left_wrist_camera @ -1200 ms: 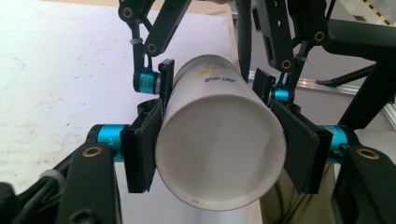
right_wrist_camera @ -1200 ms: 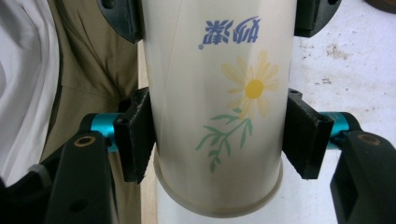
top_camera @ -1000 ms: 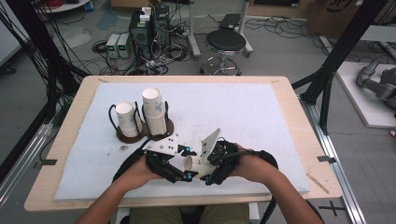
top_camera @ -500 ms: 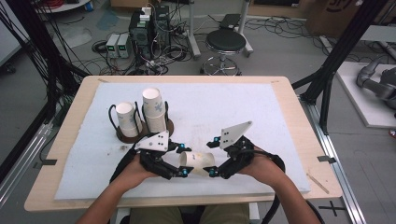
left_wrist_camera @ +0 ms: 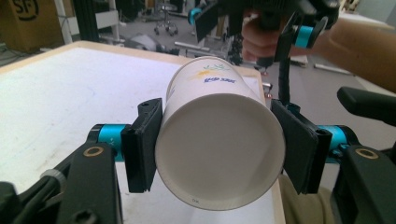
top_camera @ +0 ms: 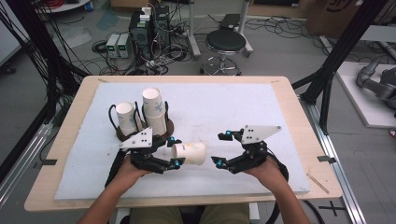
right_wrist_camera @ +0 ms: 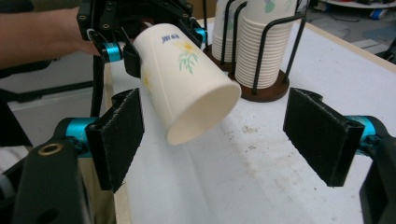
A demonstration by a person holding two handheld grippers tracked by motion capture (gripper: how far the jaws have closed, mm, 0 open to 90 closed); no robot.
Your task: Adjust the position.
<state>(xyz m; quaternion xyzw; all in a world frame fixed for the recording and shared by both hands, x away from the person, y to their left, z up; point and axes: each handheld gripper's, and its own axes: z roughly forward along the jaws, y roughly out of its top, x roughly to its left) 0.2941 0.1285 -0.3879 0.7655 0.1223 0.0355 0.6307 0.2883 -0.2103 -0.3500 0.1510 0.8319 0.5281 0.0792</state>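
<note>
Smooth matt paper cup (top_camera: 189, 152); rough white cloth mat (top_camera: 224, 112) over wooden table (top_camera: 299, 116).

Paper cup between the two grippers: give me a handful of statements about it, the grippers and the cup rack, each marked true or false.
1. The left gripper is shut on the paper cup. True.
2. The cup stands upright on the table. False: it lies on its side in the grip, bottom toward the left gripper's camera, mouth toward the right gripper.
3. The right gripper also clamps the cup. False: its jaws have just been opening and stand wide, with nothing between the pads.
4. Two stacks of cups stand in the wire rack on the table. True.
5. The cup is plain white. False: it carries a flower print and blue lettering.
</note>
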